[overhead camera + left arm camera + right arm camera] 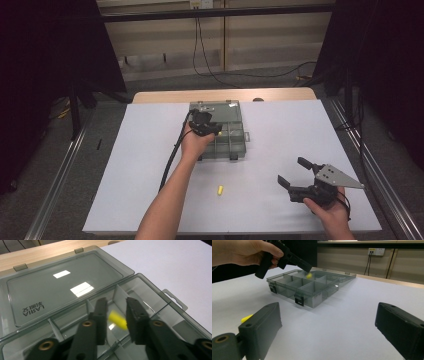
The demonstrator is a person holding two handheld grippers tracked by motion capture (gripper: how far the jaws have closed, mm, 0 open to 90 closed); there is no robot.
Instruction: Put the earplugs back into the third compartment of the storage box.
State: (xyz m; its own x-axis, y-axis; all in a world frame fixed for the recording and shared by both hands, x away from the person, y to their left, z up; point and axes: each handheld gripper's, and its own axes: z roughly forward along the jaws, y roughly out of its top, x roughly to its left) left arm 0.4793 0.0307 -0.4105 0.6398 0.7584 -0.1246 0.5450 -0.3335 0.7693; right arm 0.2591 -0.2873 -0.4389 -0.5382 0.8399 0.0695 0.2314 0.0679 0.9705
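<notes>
My left gripper [115, 315] has let go: blurred yellow peg [118, 319] loose between its jaws, over a smoky clear-plastic divider box [140, 282]. My right gripper [327, 327] gapes; second peg [245, 318] just outside one jaw.

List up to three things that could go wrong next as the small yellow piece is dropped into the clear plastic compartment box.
1. The small yellow cylindrical piece sits between the left gripper jaws near a divider of the clear grey plastic compartment box; it may bounce into a neighbouring cell.
2. The jaws hang low over the box and could knock it on withdrawal.
3. A second small yellow piece lies loose on the white table sheet; the open right gripper might nudge it away.
</notes>
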